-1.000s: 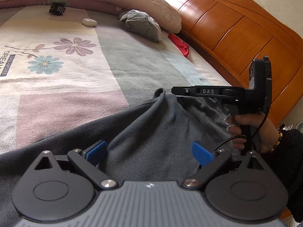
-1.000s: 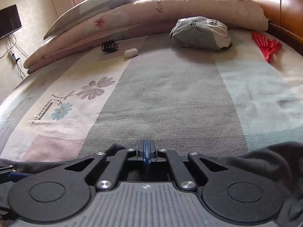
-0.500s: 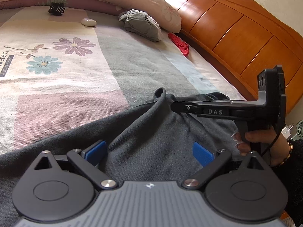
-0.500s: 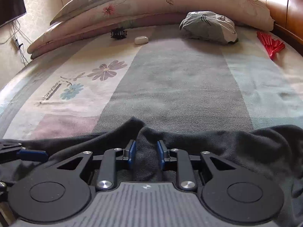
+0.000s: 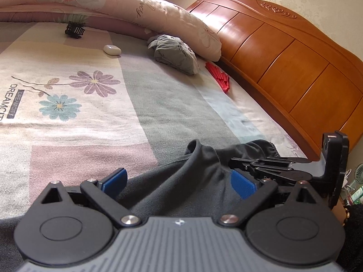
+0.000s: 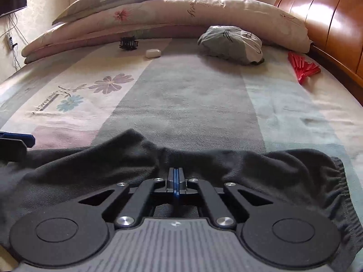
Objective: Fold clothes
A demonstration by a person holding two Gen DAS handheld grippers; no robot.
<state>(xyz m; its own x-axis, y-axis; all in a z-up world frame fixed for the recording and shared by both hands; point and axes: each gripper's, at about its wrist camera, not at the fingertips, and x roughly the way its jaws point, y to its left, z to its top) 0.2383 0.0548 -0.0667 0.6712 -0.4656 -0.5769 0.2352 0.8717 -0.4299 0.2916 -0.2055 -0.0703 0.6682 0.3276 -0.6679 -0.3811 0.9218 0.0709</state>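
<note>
Right now the right gripper [image 6: 174, 182] has its blue pads pressed together at the lower middle of its frame, and whether a fold of the dark grey fleece garment [image 6: 261, 170] is pinched between them cannot be told: the cloth bunches just ahead of the pads rather than visibly between them. The left gripper [image 5: 179, 182] stands wide, its two blue pads either side of a raised ridge of the same garment, clamping nothing. That garment lies rumpled along the bottom of both frames, on the near edge of the bed, its elasticated hem at lower right of the right view.

Judging from this, the risk is a thin or missed hold: if the right pads have only a sliver of fleece, a pull would let it slide out and the fold would collapse. The left jaws, closing on the thick ridge, could gather several layers at once and fold the cloth crooked. The two tools sit close together, so they could also knock one another.

Beyond lies the striped floral bedsheet [image 6: 192, 104], soft and likely to drag under cloth. Further up are a grey cushion [image 6: 231, 43], a red folding fan [image 6: 304, 68], a white case [image 6: 153, 53], a black hair clip [image 6: 128, 43], long pillows [image 6: 181, 15] and the orange wooden headboard [image 5: 283, 56].
</note>
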